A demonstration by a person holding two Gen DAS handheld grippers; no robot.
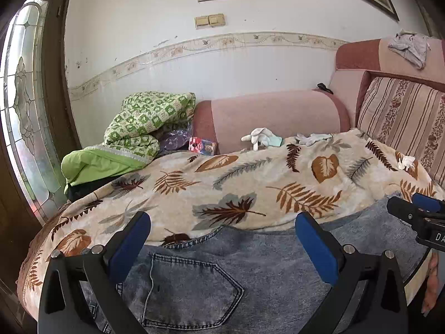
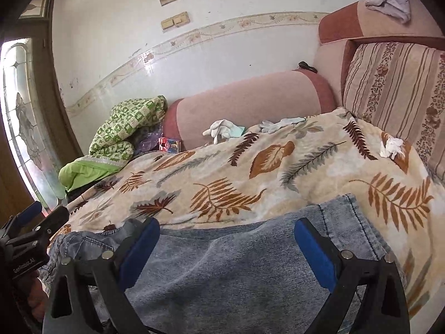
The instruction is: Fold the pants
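Washed blue jeans (image 1: pixel 222 272) lie flat on a leaf-patterned blanket (image 1: pixel 222 183) over a sofa. In the left wrist view I see the waist end with a back pocket (image 1: pixel 192 292). My left gripper (image 1: pixel 222 245) is open above that pocket and holds nothing. In the right wrist view the jeans (image 2: pixel 236 264) show their leg end with the hem (image 2: pixel 358 217). My right gripper (image 2: pixel 226 247) is open above the leg and empty. Each gripper shows at the edge of the other's view: the right one (image 1: pixel 417 214) and the left one (image 2: pixel 36 222).
A pink sofa arm (image 1: pixel 272 117) and a striped cushion (image 1: pixel 403 114) bound the blanket at the back and right. White gloves (image 1: pixel 261 137), a crumpled tissue (image 2: pixel 390 146), a green quilt (image 1: pixel 144 122) and a small box (image 1: pixel 203 146) lie beyond the jeans. A glass door (image 1: pixel 25 97) stands at the left.
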